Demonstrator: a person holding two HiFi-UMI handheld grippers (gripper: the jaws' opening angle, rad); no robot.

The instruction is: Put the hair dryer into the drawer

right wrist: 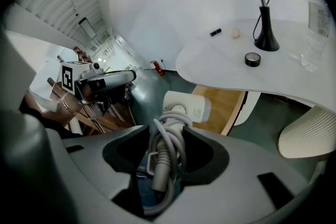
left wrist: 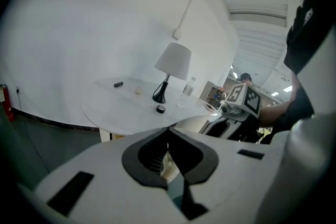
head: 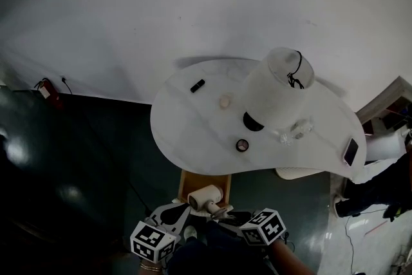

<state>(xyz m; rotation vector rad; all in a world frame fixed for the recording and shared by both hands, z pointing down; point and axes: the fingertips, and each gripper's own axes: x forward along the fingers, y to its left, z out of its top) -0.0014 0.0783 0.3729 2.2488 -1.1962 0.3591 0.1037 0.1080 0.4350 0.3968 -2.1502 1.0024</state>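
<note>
Right gripper (right wrist: 167, 139): fingers clamped on hair dryer (right wrist: 185, 107) handle and cord
Left gripper (left wrist: 168, 134): fingers together
Drawer (head: 192, 181): open under table (head: 193, 132)

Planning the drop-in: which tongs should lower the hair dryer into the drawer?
Right. The right tongs grip the hair dryer by its cord-wrapped handle near the drawer; left tongs are shut.
</note>
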